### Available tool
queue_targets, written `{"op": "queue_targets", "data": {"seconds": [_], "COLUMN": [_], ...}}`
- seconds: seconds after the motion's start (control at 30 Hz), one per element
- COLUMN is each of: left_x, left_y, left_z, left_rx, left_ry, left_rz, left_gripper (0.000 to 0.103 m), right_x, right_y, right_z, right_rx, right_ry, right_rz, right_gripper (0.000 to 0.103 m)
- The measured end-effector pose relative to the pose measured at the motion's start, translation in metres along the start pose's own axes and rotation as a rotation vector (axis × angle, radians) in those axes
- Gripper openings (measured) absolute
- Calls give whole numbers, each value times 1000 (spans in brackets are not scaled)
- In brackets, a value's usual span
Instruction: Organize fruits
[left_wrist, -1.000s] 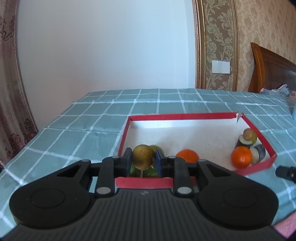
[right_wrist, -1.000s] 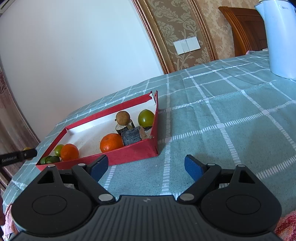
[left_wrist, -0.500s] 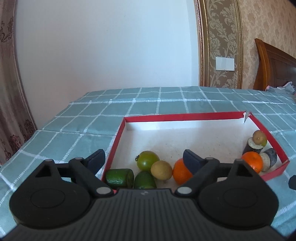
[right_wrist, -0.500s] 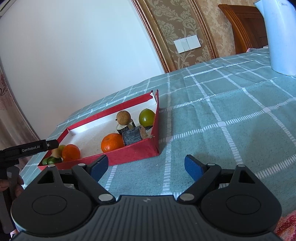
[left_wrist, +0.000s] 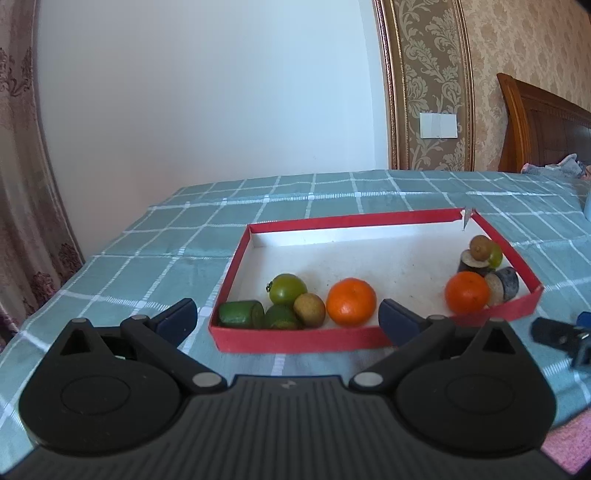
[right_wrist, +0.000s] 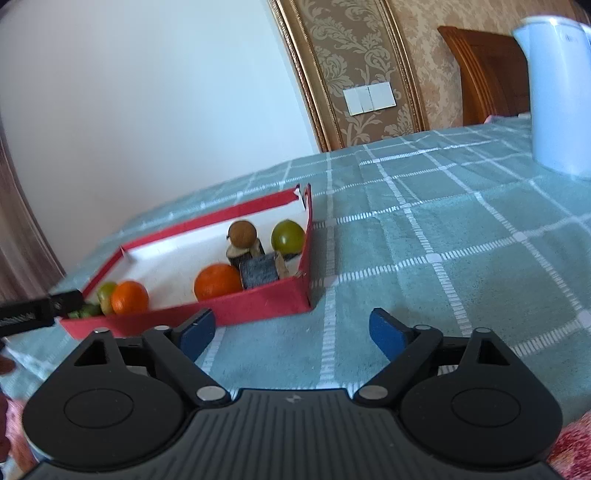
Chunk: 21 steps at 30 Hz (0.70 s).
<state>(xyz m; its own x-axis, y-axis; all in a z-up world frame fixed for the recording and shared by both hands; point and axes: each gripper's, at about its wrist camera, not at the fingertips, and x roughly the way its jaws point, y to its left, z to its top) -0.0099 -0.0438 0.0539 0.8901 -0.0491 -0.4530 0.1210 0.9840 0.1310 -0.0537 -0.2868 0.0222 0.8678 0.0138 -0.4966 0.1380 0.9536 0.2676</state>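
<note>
My left gripper (left_wrist: 287, 320) is spreading its fingers, nothing between them, just short of the red tray (left_wrist: 295, 339) on the checked tablecloth (left_wrist: 155, 240). In the tray's near-left corner a kiwi (left_wrist: 309, 310) touches a green tomato (left_wrist: 287, 289), two green pieces and an orange (left_wrist: 351, 302). My right gripper (right_wrist: 291, 330) is also opening, empty, beside the tray's right corner; a white kettle (right_wrist: 557, 96) stands far right.

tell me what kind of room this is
Most likely a bedroom in a home. A carved dark wooden headboard stands against damask-patterned beige wallpaper, a patterned curtain hangs at the side, and the red cardboard tray of fruit sits on a teal checked cloth.
</note>
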Motion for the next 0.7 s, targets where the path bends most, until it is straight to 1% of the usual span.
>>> {"op": "queue_targets", "data": {"seconds": [0.07, 0.17, 0.3, 0.33, 0.6, 0.7], "left_x": [-4, -7, -10, -10, -5, -3], "left_y": [-2, -3, 0, 1, 21, 28], "left_z": [-1, -4, -7, -8, -16, -18], "left_rx": [-7, -25, -44, -48, -106, -129], "left_ry": [1, 10, 17, 17, 56, 67], "left_rz": [-3, -5, 5, 6, 30, 22], "left_gripper": [103, 103, 103, 103, 103, 103], "right_x": [-2, 0, 2, 4, 17, 18], "right_y": [18, 43, 74, 80, 117, 126], "right_z": [-2, -3, -6, -7, -23, -28], "right_rx": [-49, -109, -181, -192, -252, -270], "right_ry": [9, 25, 12, 16, 59, 64], "right_rz": [-22, -93, -135, -136, -68, -53], "right_gripper": [95, 96, 96, 96, 97, 97]}}
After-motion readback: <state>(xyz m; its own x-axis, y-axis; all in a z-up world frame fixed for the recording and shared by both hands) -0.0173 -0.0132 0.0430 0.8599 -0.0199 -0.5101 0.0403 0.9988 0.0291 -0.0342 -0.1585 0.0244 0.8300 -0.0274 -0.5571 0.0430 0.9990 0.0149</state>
